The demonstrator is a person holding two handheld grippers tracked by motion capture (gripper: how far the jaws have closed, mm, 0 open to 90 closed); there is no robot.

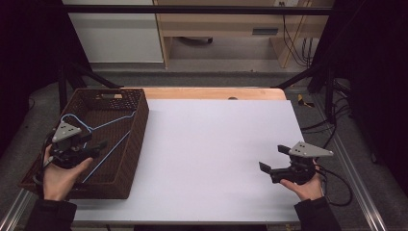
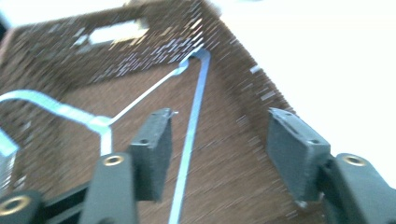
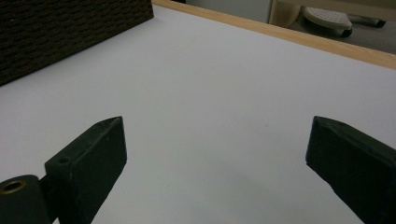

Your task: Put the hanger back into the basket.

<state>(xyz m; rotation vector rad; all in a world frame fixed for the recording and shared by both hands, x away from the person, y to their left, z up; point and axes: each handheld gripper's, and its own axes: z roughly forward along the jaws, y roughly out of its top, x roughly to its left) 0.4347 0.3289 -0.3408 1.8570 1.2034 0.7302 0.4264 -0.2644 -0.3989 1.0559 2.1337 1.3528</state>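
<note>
A light blue wire hanger [image 1: 113, 144] lies inside a dark brown wicker basket [image 1: 140, 122] at the table's left. My left gripper [image 1: 98, 147] hovers over the basket, held in a hand. In the left gripper view its jaws [image 2: 219, 135] stand apart, and the hanger's straight bar [image 2: 194, 112] runs below the gap, nearer the left pad, touching neither. The basket wall [image 2: 243, 93] rises behind it. My right gripper [image 1: 272, 158] is held low over the white table top at the right, pointing left, open with nothing in it [image 3: 217, 135].
The white table top [image 1: 211, 144] stretches between the basket and my right hand, with a wooden strip [image 1: 211, 93] along its far edge. A corner of the basket [image 3: 60, 32] shows in the right gripper view. Cables hang off the table's right side [image 1: 337, 187].
</note>
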